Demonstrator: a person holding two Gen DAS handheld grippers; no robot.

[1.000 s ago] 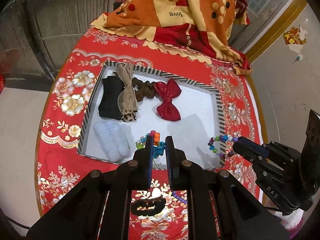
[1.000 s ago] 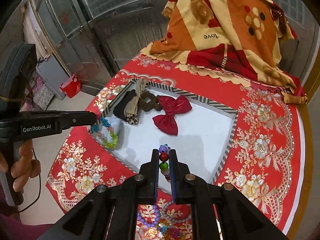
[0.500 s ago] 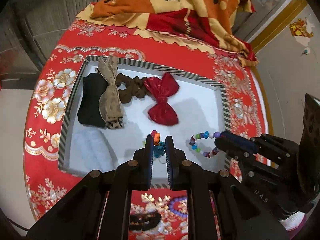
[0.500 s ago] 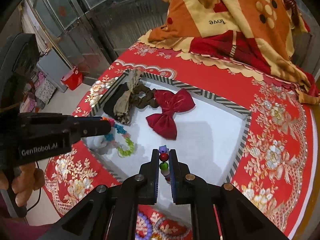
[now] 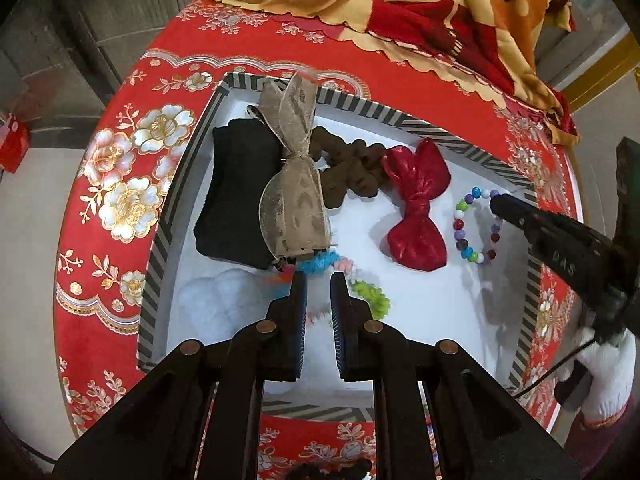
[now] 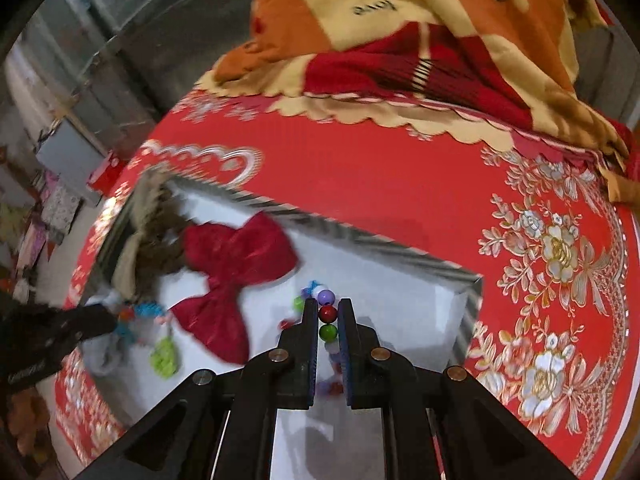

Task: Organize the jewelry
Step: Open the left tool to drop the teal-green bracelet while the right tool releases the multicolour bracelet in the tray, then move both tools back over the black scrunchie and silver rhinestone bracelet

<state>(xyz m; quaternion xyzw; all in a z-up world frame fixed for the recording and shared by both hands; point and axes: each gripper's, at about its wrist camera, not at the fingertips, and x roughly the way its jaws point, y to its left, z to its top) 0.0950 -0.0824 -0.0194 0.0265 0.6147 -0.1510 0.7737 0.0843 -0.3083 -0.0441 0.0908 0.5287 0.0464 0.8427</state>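
A white tray with a striped rim (image 5: 160, 248) sits on the red table. In it lie a red bow (image 5: 416, 208), a beige bow (image 5: 296, 196), a brown scrunchie (image 5: 352, 172), a black cloth (image 5: 236, 192) and a white fluffy piece (image 5: 216, 308). My left gripper (image 5: 319, 280) is low over the tray's near left, shut on a fluffy multicoloured bracelet (image 5: 368, 296). My right gripper (image 6: 328, 308) is shut on a coloured bead bracelet (image 5: 468, 224), holding it over the tray just right of the red bow (image 6: 232, 280).
An orange and red blanket (image 5: 440, 4) is piled at the table's far side. A dark scrunchie (image 5: 328, 470) lies on the red cloth below the tray's near rim. The table edge drops to the floor on the left.
Both grippers moved forward over the tray. The left carried its fluffy bracelet down near the beige bow. The right carried the bead bracelet in beside the red bow.
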